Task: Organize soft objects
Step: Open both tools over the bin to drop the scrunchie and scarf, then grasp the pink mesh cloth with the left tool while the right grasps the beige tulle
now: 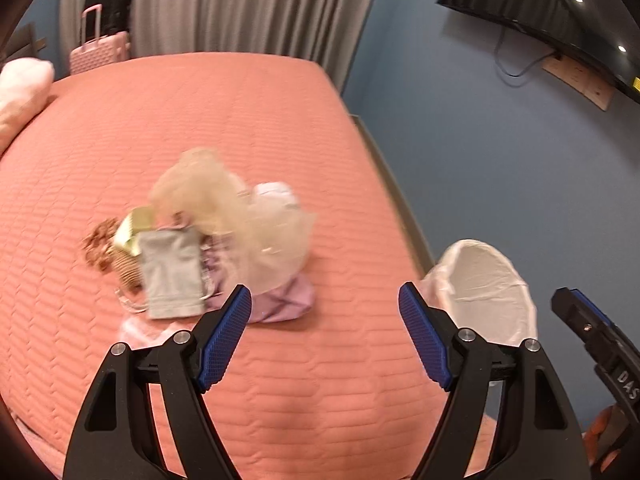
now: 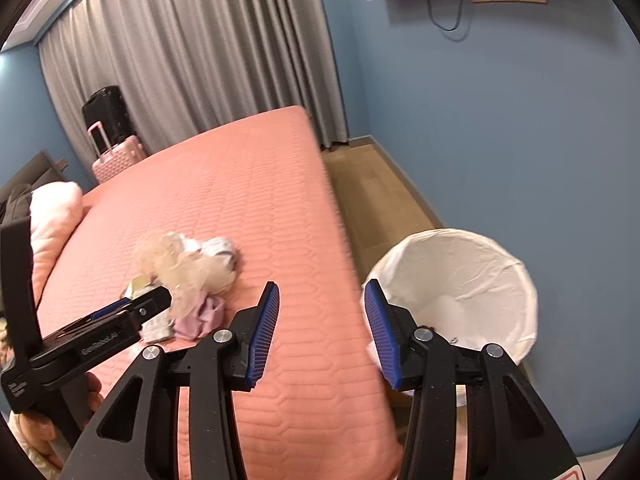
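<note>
A pile of soft things (image 1: 224, 240) lies mid-bed on the coral quilted cover (image 1: 240, 120): cream tulle (image 1: 224, 208), a grey cloth (image 1: 170, 272), a lilac garment (image 1: 286, 300), a white piece (image 1: 276, 194) and a brown item (image 1: 98, 244). My left gripper (image 1: 324, 300) hovers open just in front of the pile, holding nothing. A white-lined basket (image 1: 484, 280) stands beside the bed on the right. In the right wrist view, my right gripper (image 2: 322, 296) is open and empty over the bed edge, between the pile (image 2: 188, 276) and the basket (image 2: 460, 256).
A pink pillow (image 2: 52, 216) lies at the bed's left end. A pink suitcase (image 2: 120, 160) and a black one (image 2: 106, 114) stand by the grey curtain (image 2: 200, 60). Wooden floor (image 2: 372, 192) runs between bed and blue wall. A TV (image 1: 560, 12) hangs on the wall.
</note>
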A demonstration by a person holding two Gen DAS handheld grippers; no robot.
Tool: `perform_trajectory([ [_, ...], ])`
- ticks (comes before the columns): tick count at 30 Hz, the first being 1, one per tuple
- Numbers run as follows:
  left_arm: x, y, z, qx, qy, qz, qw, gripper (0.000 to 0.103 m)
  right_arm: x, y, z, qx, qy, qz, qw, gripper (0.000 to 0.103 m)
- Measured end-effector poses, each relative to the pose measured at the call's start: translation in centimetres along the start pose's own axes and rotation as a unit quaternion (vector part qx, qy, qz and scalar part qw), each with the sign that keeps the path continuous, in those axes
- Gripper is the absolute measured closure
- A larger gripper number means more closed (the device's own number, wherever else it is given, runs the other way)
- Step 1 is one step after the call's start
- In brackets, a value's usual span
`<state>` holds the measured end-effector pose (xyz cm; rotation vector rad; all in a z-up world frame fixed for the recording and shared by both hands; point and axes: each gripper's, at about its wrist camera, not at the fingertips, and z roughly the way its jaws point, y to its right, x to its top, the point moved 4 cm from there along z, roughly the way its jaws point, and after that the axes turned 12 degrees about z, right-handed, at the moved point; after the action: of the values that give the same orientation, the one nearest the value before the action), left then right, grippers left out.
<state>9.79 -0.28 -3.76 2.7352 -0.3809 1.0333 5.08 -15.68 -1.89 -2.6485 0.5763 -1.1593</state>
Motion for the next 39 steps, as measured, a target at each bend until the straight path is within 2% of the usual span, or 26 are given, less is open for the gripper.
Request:
perform_trajectory([
  [11, -6.2, -9.4, 2.2, 0.05, -0.065, -0.08, 0.9934, 0.03, -4.1, -6.9, 3.4, 0.024, -0.051, -0.041, 0.998, 0.059],
  [23, -11.2, -14.0, 6.0, 0.061, -0.147, -0.145, 0.9765, 0.03, -6.3, -9.8, 6.5, 0.026, -0.085, -0.064, 0.994, 0.059],
  [31, -11.4, -14.6, 6.8, 0.069, -0.139, -0.153, 0.976, 0.031, -7.0, -10.9, 7.9, 0.026, -0.1, -0.072, 0.992, 0.059],
  [34, -10.7, -14.6, 7.1, 0.068, -0.134, -0.146, 0.9779, 0.051, -7.2, -11.2, 8.1, 0.026, -0.103, -0.076, 0.991, 0.059],
  [36, -10.5, -14.7, 7.2, 0.05, -0.13, -0.145, 0.9795, 0.078, -7.2, -11.3, 8.4, 0.025, -0.105, -0.078, 0.991, 0.059],
  [37, -10.4, -14.7, 7.2, 0.041, -0.131, -0.147, 0.9795, 0.082, -7.2, -11.4, 8.6, 0.025, -0.106, -0.078, 0.991, 0.059],
  [39, -10.1, -14.7, 7.1, 0.033, -0.125, -0.148, 0.9805, 0.098, -7.2, -11.6, 8.9, 0.026, -0.109, -0.079, 0.991, 0.059],
])
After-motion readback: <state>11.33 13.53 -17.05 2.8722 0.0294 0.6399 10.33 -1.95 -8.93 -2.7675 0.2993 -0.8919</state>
